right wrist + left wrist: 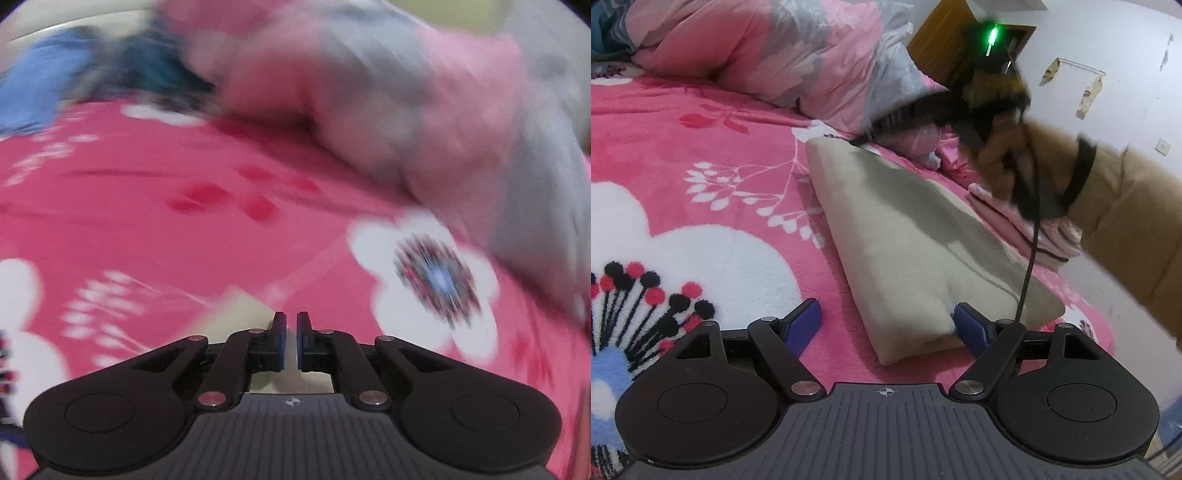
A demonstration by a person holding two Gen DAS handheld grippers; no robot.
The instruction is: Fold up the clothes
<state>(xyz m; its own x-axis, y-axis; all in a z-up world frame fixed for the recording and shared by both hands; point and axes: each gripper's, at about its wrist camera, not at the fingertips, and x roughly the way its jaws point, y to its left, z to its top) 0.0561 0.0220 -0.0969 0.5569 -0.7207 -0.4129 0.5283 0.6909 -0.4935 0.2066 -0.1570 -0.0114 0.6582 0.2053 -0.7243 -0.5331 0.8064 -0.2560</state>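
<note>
Beige garment point(908, 236), folded, lies on the pink blanket point(701, 155) w/ its near end between the spread, released pads of the left gripper point(886, 325); looks soft, light, floppy, so prob best pinched at a folded edge or corner. Count: 1 beige piece, 1 pink folded stack point(1027, 221) just right of it, 1 quilt point(768, 55) far side. Right gripper point(291, 341) is clenched w/ nothing between its pads, over the blanket.

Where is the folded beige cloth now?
In the left wrist view, the beige cloth lies centre-right on the pink floral blanket, left of the pink folded clothes.
</note>
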